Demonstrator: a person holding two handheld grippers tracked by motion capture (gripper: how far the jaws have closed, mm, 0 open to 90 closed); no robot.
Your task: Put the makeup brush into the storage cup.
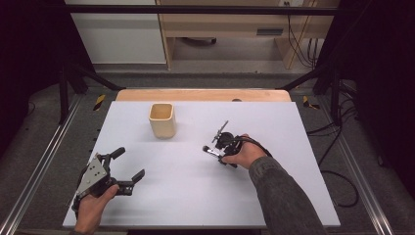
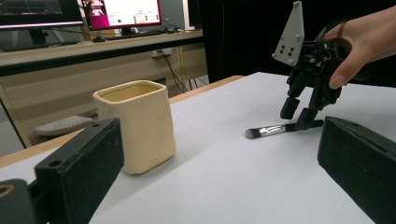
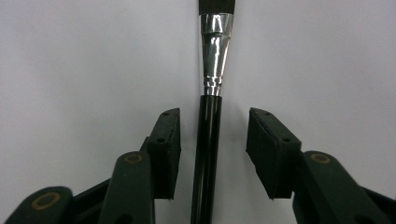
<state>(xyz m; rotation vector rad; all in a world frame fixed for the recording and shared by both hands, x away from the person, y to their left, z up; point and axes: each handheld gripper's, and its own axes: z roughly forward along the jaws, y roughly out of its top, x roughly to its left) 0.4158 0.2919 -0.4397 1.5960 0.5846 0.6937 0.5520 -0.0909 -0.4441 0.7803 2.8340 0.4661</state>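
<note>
We have the right gripper [image 3: 212, 154] straddling the makeup brush [image 3: 208, 154], which lies flat on the white table [image 1: 274, 196]; the pads aren't touching it yet. Let's centre the black handle, squeeze squarely. Left gripper [image 1: 128, 171] waits open; the cream cup [image 1: 162, 120] stands well apart.

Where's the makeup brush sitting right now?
In the high view the makeup brush lies flat on the white table, right of centre, right of the beige cup. Its black handle runs between the right gripper's fingers, untouched.
</note>
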